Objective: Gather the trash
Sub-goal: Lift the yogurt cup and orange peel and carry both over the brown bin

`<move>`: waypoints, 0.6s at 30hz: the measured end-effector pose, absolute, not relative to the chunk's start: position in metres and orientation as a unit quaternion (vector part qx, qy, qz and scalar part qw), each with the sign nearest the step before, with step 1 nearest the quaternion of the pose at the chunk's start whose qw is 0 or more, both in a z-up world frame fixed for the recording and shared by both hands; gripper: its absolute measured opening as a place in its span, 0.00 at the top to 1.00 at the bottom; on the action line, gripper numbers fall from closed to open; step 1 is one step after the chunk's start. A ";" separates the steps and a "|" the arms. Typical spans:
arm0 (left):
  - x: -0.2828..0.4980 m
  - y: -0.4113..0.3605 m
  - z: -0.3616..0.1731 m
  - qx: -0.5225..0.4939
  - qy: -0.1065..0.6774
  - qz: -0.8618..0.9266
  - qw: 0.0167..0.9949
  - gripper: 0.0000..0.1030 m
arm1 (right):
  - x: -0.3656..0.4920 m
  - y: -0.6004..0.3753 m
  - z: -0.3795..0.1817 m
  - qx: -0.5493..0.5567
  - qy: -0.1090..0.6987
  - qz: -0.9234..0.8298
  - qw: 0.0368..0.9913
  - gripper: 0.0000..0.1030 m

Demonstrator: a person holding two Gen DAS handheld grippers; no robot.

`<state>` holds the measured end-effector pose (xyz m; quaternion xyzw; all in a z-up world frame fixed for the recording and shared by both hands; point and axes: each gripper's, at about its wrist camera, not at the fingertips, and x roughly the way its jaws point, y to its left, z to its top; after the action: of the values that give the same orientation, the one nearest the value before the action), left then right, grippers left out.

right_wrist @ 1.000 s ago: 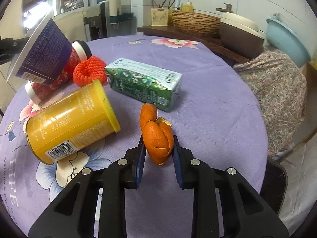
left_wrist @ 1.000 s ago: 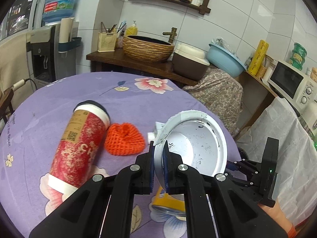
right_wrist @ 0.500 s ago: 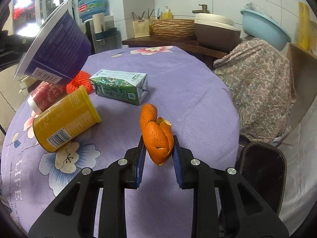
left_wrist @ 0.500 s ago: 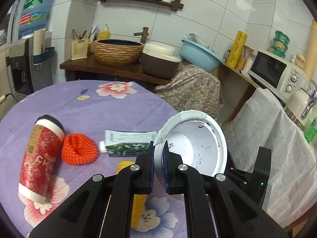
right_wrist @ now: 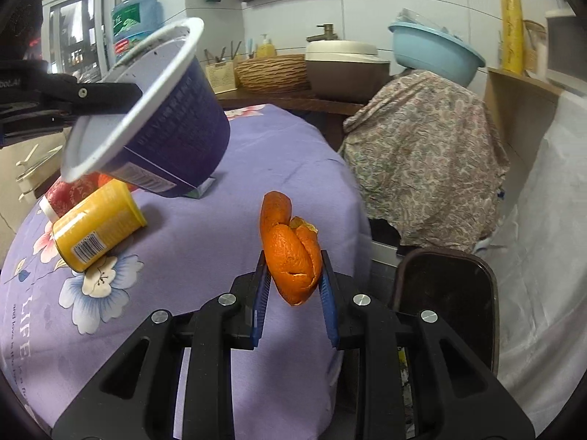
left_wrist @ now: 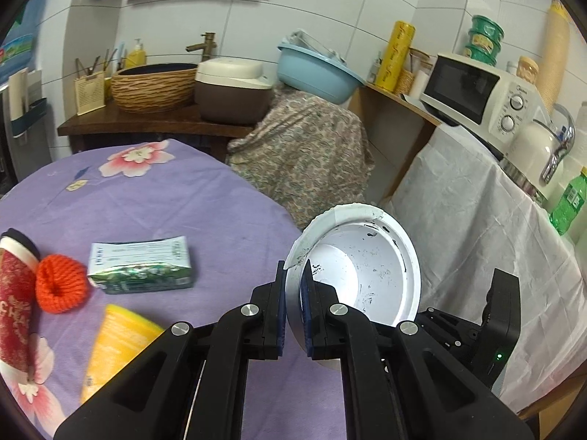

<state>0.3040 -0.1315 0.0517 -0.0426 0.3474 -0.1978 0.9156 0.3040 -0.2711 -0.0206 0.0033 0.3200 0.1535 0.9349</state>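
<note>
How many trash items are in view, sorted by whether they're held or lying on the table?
Held in grippers: 2 (instant-noodle tub, orange peel)
Lying on table: 4 (green carton, yellow can, red paper cup, orange foam net)
Total: 6

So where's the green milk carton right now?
In the left wrist view, the green and white milk carton lies on its side on the purple floral tablecloth, left of the left claw, beside the orange knitted scrubber and above the yellow can.
</note>
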 end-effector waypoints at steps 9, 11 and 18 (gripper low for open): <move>0.319 -0.187 0.023 -0.021 0.377 -0.227 0.898 0.92 | 0.287 -0.338 -0.043 0.032 0.324 0.079 0.942 0.74; 0.323 -0.202 0.016 -0.012 0.384 -0.234 0.893 0.92 | 0.283 -0.352 -0.047 0.034 0.323 0.060 0.944 0.74; 0.339 -0.273 -0.019 0.016 0.424 -0.261 0.867 0.92 | 0.263 -0.403 -0.069 0.054 0.330 -0.003 0.942 0.74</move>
<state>0.3385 -0.2734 -0.0190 0.0165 0.4236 -0.2608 0.8674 0.2632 -0.4033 -0.0687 0.0542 0.3302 -0.0034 0.9423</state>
